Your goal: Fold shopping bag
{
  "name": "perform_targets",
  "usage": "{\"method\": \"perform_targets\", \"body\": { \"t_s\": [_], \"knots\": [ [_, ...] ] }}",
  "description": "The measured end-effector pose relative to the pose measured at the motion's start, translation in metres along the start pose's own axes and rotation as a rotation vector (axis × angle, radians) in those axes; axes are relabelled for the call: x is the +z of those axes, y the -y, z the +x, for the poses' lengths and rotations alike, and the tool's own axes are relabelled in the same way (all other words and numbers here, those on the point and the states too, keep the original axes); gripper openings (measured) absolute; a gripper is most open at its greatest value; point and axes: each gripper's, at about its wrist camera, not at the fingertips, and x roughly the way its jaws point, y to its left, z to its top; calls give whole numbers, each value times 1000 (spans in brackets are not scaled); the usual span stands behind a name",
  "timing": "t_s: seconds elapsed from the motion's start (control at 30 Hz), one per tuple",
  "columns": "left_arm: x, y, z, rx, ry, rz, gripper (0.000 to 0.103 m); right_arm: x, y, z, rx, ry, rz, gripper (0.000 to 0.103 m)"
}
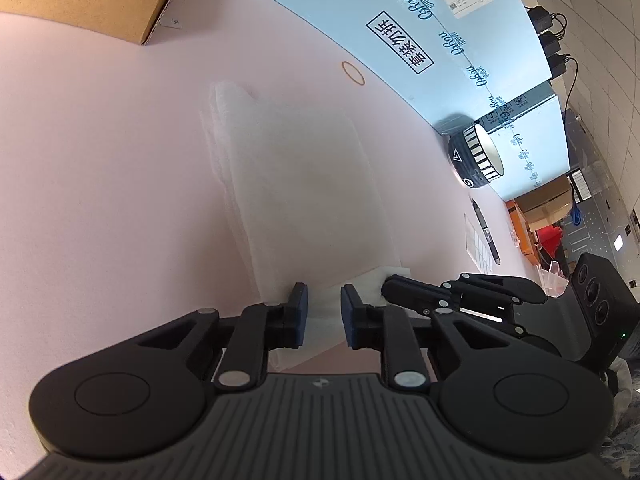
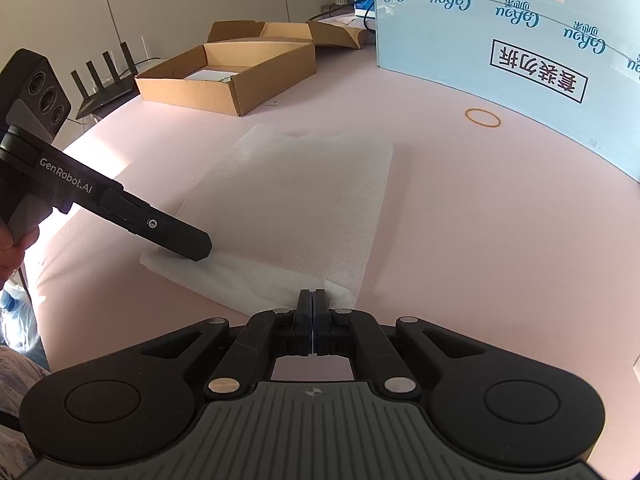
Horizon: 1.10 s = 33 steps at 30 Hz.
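Observation:
A white non-woven shopping bag lies flat on the pink table, its handles at the far end. My left gripper straddles the bag's near edge, its blue pads a small gap apart with white fabric between them and no clear pinch. In the right wrist view the left gripper touches down on the bag's near left corner. My right gripper is shut on the bag's near right corner, where the fabric lifts into a small fold. The right gripper sits just right of the left one.
A large blue carton stands along the far right side. A rubber band lies in front of it. An open brown cardboard box sits at the far left. A striped bowl, a pen and a paper sheet lie to the right.

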Motion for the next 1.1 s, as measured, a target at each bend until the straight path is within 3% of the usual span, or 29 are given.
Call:
{"method": "perform_targets", "body": {
  "t_s": [0.1,0.2,0.3,0.37,0.43,0.6,0.77,0.87,1.0,1.1],
  "knots": [
    [2,-7,1,-26,-15,-11,14,2,-8,0,-30,-10,-48,1],
    [3,-7,2,-29,-29,13,11,6,-23,0,-75,-38,-174,1],
    [6,-7,4,-15,-47,8,9,12,-32,-3,-102,-68,-280,11],
    [7,-7,4,-5,-56,-5,9,15,-38,-15,-97,-48,-396,26],
    [7,-6,6,4,-54,-7,8,16,-40,-26,-92,-27,-526,30],
    [8,-4,8,34,-71,-5,4,12,-31,-53,-35,6,-820,36],
    [11,-5,10,52,-90,-31,2,-17,-20,-42,49,73,-1069,40],
    [7,-6,8,61,-67,-51,3,-42,-21,-25,8,103,-1241,40],
    [9,-2,9,85,-78,-48,3,-58,-16,-24,0,190,-1355,43],
    [11,-4,9,86,-87,-58,3,-59,-17,-31,11,210,-1373,54]
  ]
}}
